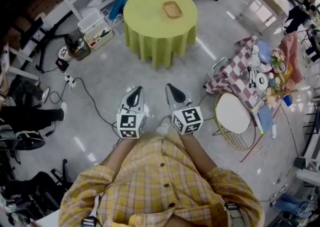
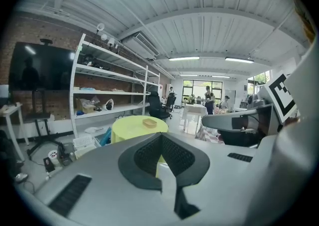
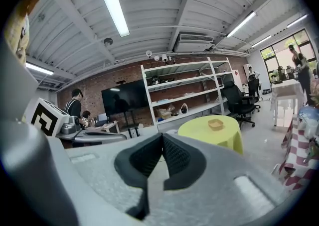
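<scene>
The left tongs (image 1: 136, 92) and the right tongs (image 1: 171, 90) hang side by side just in front of the person's checked shirt (image 1: 160, 171), near each other but not touching, both pointing toward the far side of the room. Each gripper view shows the ribbed black pads pressed together at the tips, so both tongs are fully closed with nothing between them. Just below and between them a pale shoe (image 1: 163, 127) stands on the grey floor (image 1: 100, 76). Well apart, straight ahead on the far side, is the round tabletop (image 1: 150, 26) under a yellow-green cloth, and a small tan tray (image 1: 172, 9) lies on it, right of centre. To the right stands a second tabletop (image 1: 235, 73) with a red-checked cloth, crowded with dishes. White shelves (image 2: 109, 90) line the brick wall on the left
</scene>
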Tool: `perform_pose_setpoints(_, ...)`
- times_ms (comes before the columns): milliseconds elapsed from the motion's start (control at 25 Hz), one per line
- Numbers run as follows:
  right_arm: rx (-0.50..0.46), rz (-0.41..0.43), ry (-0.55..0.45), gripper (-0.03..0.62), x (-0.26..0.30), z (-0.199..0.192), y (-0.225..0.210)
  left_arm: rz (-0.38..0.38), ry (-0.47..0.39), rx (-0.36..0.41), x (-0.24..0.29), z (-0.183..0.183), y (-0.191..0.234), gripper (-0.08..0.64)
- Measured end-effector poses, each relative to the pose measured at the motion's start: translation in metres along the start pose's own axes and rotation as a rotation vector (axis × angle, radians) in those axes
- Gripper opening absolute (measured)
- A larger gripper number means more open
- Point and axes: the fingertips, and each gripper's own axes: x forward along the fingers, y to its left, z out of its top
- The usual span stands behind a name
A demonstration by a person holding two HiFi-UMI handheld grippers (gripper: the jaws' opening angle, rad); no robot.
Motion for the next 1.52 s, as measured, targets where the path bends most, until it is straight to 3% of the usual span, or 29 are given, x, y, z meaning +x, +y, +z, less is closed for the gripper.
perform_pose_setpoints(400,-0.001,0.027,-0.009,-0.003,-0.015,-0.003,-0.031,0.029,-0.005,0.023,0.013,-0.009,-0.036,0.005)
perform_pose_setpoints(800,-0.005,0.054,-0.001,-0.003,0.010,-0.002,-0.036,0.033,0.018,0.038,0.028,-0.013,-0.026,0.005)
perform_pose_setpoints(1040,-0.036,0.045,0.013,-0.003,0.042,0.005,-0.058,0.050,-0.006,0.004,0.071,0.002,-0.002,0.005)
perform_pose_setpoints(1520,-0.055,0.013,0.025,-0.003,0.163,0.033,-0.113,-0.012,0.005,0.005,0.187,0.031,0.069,0.005)
